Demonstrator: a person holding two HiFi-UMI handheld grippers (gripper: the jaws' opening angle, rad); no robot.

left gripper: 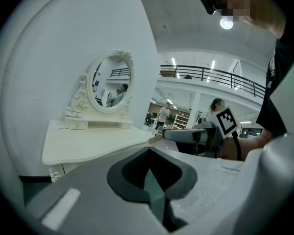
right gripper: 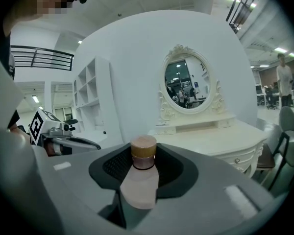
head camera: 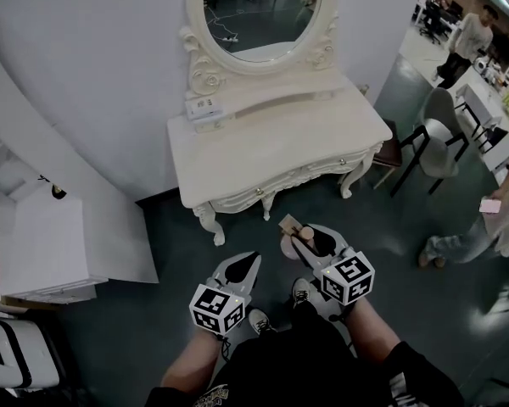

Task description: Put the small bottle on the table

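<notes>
Small bottle (head camera: 304, 236) sits at lower centre of the head view, clamped in the right gripper (head camera: 312, 234) over the dark floor, just short of the front edge of the white dressing table (head camera: 271, 142); the left gripper (head camera: 249, 263) hangs beside it, carrying nothing. In the left gripper view its jaws are pressed together with nothing between them, and the tabletop lies at mid-left. In the right gripper view the jaws pinch the pinkish body below the tan cap, and the bottle stands roughly upright. To do this step well, I judge the right gripper should travel forward and up over the tabletop, keep the bottle vertical, lower it until the base rests flat on a bare patch well in from the edge, and only then ease the jaws apart. No brand or label is readable on the bottle; only the grippers' square markers show.
</notes>
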